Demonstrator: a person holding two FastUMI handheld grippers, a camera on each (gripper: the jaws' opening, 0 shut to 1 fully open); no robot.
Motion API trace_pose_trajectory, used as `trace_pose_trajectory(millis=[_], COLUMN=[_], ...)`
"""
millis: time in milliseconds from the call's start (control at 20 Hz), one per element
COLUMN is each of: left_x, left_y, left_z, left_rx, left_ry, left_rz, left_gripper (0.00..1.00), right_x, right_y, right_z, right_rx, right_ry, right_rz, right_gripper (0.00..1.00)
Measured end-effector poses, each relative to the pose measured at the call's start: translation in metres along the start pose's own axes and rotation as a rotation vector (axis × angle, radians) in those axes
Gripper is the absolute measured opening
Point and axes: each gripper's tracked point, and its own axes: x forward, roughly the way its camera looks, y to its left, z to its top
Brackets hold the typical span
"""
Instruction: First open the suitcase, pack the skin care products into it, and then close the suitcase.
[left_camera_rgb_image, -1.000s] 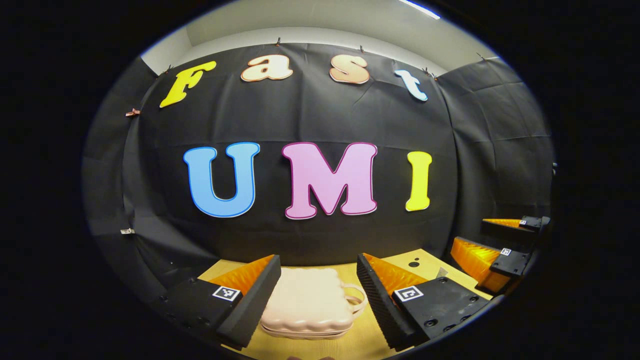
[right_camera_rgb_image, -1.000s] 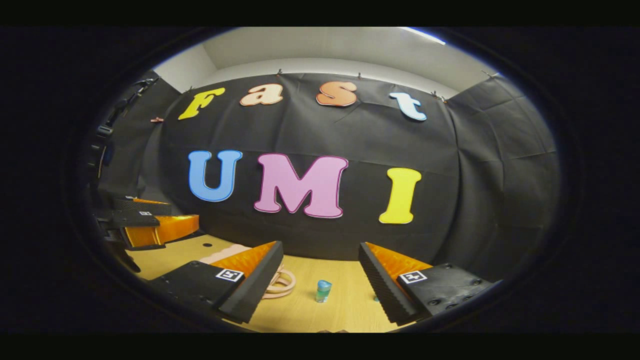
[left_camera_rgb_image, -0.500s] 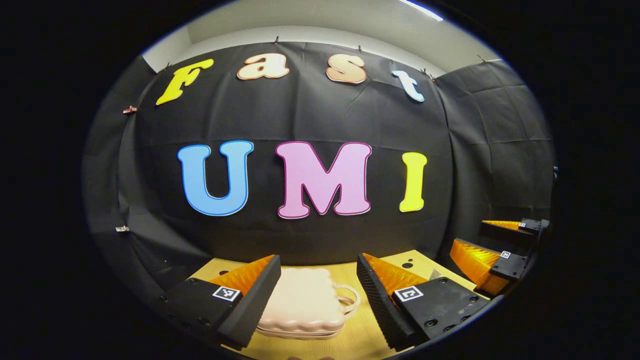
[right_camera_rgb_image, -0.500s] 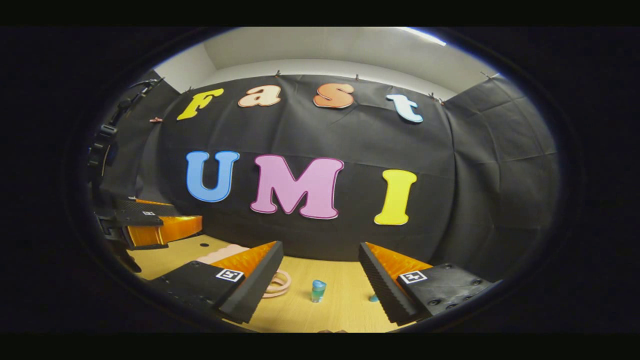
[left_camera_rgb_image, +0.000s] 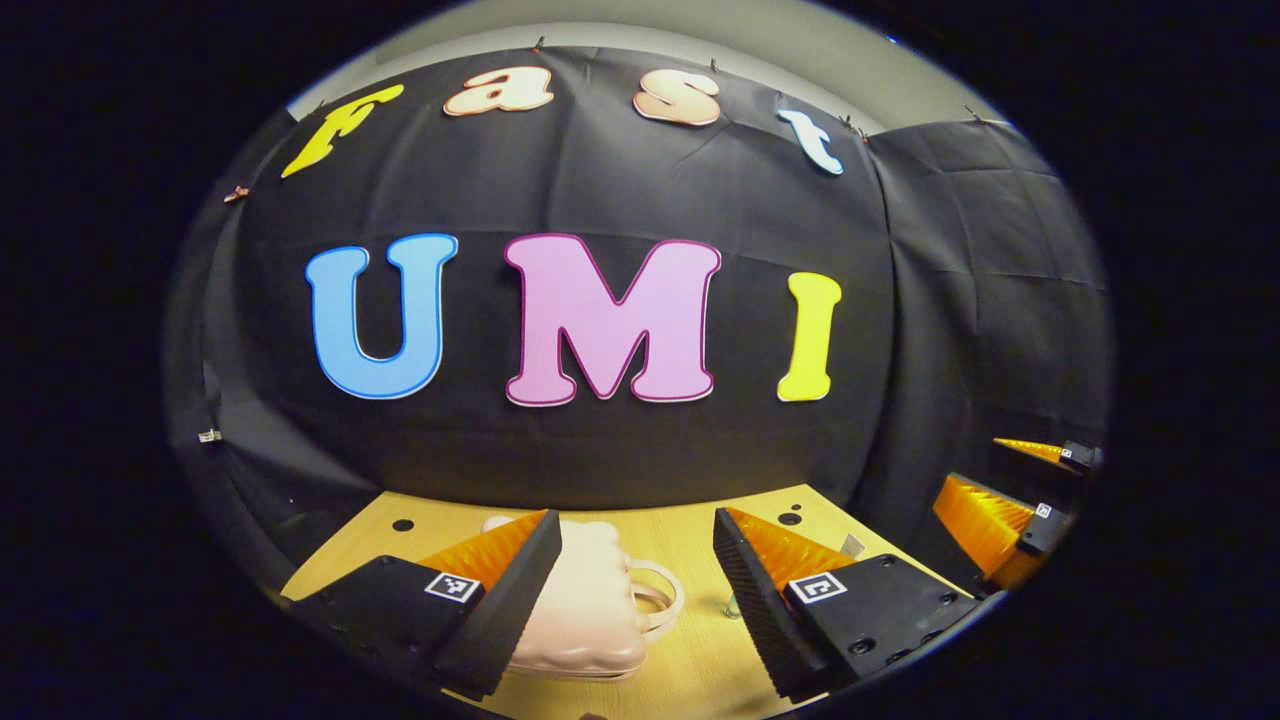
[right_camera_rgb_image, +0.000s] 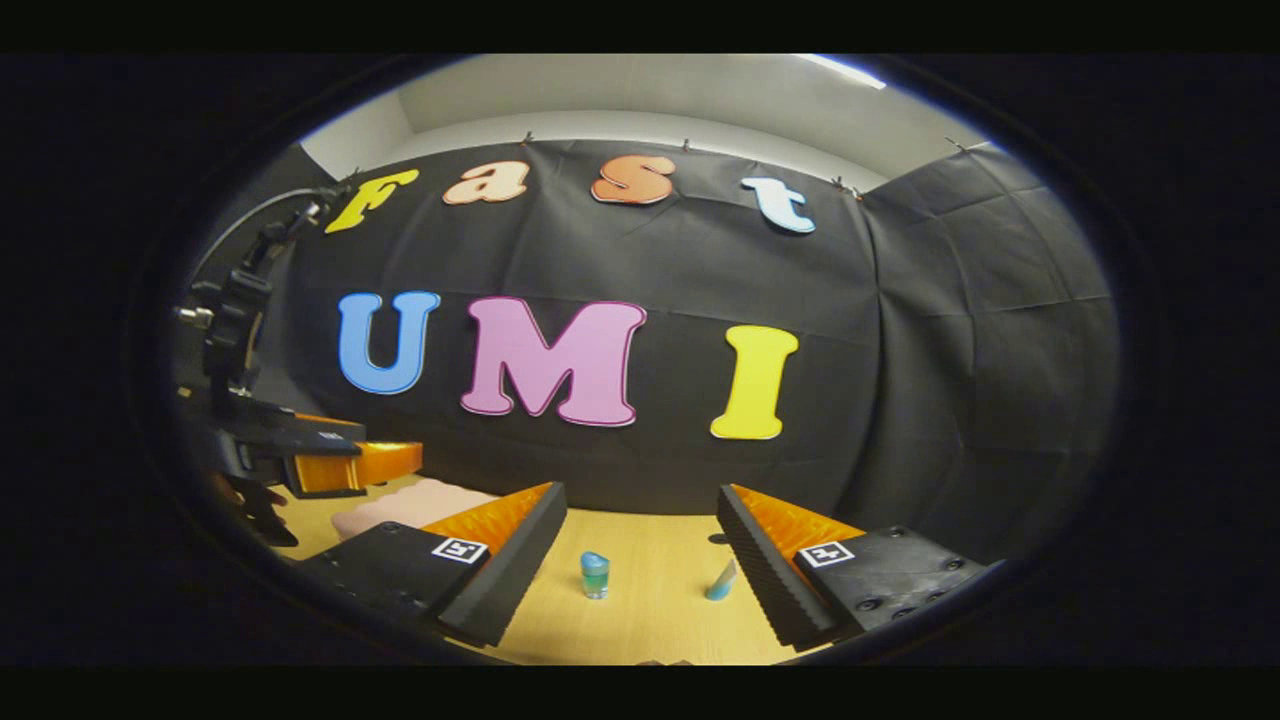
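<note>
A pale pink suitcase (left_camera_rgb_image: 590, 610) lies flat and closed on the wooden table (left_camera_rgb_image: 690, 535), its handle (left_camera_rgb_image: 657, 595) pointing right. My left gripper (left_camera_rgb_image: 635, 600) hovers open just before it, its left finger covering the case's left part. The right gripper view shows the suitcase (right_camera_rgb_image: 400, 505) to the left under my left gripper (right_camera_rgb_image: 340, 462). My right gripper (right_camera_rgb_image: 640, 575) is open above the table, and between its fingers stand a small blue-green bottle (right_camera_rgb_image: 595, 575) and a light blue tube (right_camera_rgb_image: 720, 580). A small bottle (left_camera_rgb_image: 733, 605) peeks out beside the left gripper's right finger.
The black cloth wall rises close behind the table's far edge. My right gripper (left_camera_rgb_image: 990, 515) shows at the far right of the left gripper view. A hand (right_camera_rgb_image: 245, 495) holds the left gripper. Small dark holes (left_camera_rgb_image: 403, 524) dot the tabletop.
Both grippers have moved forward and tipped down, showing more table. The suitcase has slid left in both views. The tube has come out from behind the right finger.
</note>
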Motion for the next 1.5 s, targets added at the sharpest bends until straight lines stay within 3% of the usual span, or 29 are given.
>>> trace_pose_trajectory(millis=[500, 800, 1050, 1100, 1150, 1300, 1350, 1450, 1500], left_x=[0.123, 0.178, 0.196, 0.199, 0.202, 0.208, 0.209, 0.209, 0.209], left_y=[-0.040, -0.054, -0.045, -0.044, -0.041, -0.034, -0.036, -0.035, -0.035], left_z=[-0.112, -0.170, -0.215, -0.220, -0.227, -0.244, -0.247, -0.254, -0.256], left_rx=[-0.057, -0.052, -0.044, -0.045, -0.044, -0.055, -0.085, -0.103, -0.090], left_ry=[0.299, 0.441, 0.562, 0.576, 0.594, 0.638, 0.650, 0.683, 0.692], left_rz=[-0.006, 0.012, 0.097, 0.108, 0.118, 0.152, 0.154, 0.165, 0.158], left_gripper=[0.95, 0.90, 0.83, 0.80, 0.67, 0.58, 0.43, 0.23, 0.23], right_x=[0.029, 0.046, 0.062, 0.065, 0.069, 0.079, 0.080, 0.083, 0.083], right_y=[-0.047, -0.073, -0.093, -0.098, -0.102, -0.110, -0.114, -0.120, -0.120], right_z=[-0.031, -0.065, -0.081, -0.081, -0.083, -0.094, -0.094, -0.094, -0.095], right_rx=[-0.171, -0.145, -0.110, -0.100, -0.093, -0.088, -0.084, -0.075, -0.076], right_ry=[0.012, 0.087, 0.135, 0.137, 0.141, 0.183, 0.186, 0.186, 0.189], right_rz=[0.013, 0.003, -0.018, -0.027, -0.036, -0.043, -0.051, -0.068, -0.071], right_gripper=[0.96, 0.96, 0.96, 0.97, 0.97, 0.96, 0.97, 0.97, 0.97])
